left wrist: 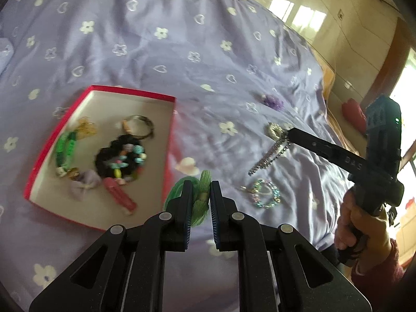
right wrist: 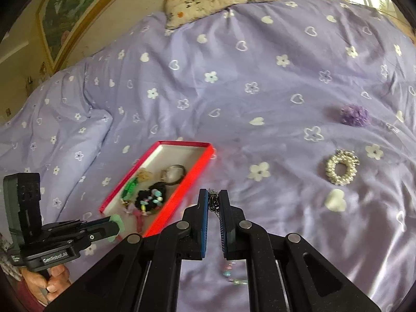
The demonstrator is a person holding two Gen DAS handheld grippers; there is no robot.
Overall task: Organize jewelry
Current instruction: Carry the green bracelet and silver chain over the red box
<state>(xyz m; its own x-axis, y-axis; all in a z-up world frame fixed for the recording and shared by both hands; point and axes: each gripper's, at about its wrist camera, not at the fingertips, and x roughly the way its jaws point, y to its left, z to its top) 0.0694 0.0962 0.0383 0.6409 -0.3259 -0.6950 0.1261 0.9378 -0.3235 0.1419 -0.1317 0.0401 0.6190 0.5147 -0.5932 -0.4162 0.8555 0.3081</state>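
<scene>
L claw point(left wrist: 201, 195): narrow, fingers pinching a green cord bundle point(left wrist: 200, 197) near its gold clasp; lower centre of left wrist view, just right of the box's near-right corner.
R claw point(right wrist: 213, 202): narrow, pinching a rhinestone chain point(left wrist: 270, 156); in left wrist view chain hangs from the tip toward the bedspread, centre right. Lower end looks close to cloth, contact n/c.
Red box point(left wrist: 171, 140): shallow, white inside, centre left of left wrist view; already holds key ring, black scrunchie w/ beads, green piece, lilac bow, pink clip. Far end of the box floor is bare.
Loose on bedspread point(right wrist: 234, 91): pearl ring-shaped piece point(right wrist: 340, 167) right of frame, purple pompom point(right wrist: 355, 115) upper right, pastel bead bracelet point(left wrist: 265, 193) below R claw.
Step (judged): both claws loaded, next is drop into box.
How to do well: lift chain so the tail clears the box wall before crossing; go one claw at a time to avoid clash; release low over bare floor.
Risk: chain tail snagging the rim or cloth; cord springing out if dropped near the edge.
</scene>
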